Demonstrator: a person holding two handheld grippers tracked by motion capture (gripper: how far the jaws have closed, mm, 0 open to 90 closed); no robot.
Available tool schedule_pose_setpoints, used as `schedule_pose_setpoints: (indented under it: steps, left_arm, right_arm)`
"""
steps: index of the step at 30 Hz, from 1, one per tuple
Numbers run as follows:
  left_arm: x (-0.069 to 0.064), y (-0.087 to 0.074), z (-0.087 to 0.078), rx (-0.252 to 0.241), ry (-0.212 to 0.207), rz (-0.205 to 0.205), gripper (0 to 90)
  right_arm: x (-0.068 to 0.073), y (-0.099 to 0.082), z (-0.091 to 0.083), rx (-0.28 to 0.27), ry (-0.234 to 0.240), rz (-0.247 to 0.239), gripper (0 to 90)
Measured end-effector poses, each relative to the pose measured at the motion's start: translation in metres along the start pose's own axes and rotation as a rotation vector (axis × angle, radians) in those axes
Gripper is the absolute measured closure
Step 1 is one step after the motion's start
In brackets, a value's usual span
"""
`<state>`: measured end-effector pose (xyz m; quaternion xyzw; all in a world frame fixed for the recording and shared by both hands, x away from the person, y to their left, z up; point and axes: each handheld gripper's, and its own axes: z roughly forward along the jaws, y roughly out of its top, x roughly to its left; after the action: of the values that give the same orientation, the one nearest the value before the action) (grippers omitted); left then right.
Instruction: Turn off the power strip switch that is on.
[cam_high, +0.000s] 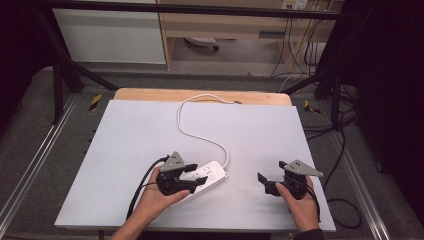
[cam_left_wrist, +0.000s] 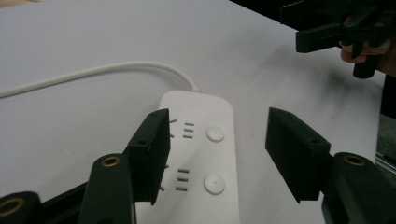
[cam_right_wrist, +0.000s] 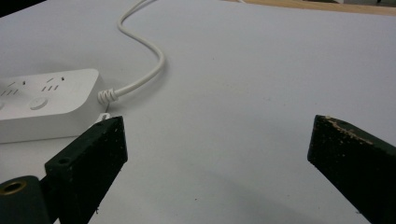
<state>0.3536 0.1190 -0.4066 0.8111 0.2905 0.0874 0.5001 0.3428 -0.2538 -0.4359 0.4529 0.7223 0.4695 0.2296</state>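
White plastic power strip (cam_left_wrist: 198, 154) sits between your left hand-held gripper's (cam_left_wrist: 217, 156) parted, non-touching jaws; closing off-centre could skid it toward three o'clock.

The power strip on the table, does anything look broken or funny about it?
Nothing looks broken. The white power strip lies flat on the white table, at a slant to its edges, its cord curling away. The left gripper stands open astride it, pads not pressing. The right gripper is open over bare table.

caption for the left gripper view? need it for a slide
Left gripper open above a white power strip on the white table, cord trailing left.
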Motion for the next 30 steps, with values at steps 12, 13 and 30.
schedule_pose_setpoints:
  steps: [12,13,30]
  left_arm:
    - [0.003,0.004,-0.013,-0.065,0.047,-0.036,5.9]
    - [0.004,0.004,-0.015,-0.066,0.059,-0.039,5.9]
    - [0.032,0.000,-0.059,-0.117,0.174,-0.078,5.9]
  right_arm:
    - [-0.001,0.000,-0.001,-0.004,-0.005,0.002,5.1]
    - [-0.001,0.000,-0.001,-0.005,-0.005,0.002,5.2]
    - [-0.001,0.000,-0.001,-0.004,-0.005,0.005,5.0]
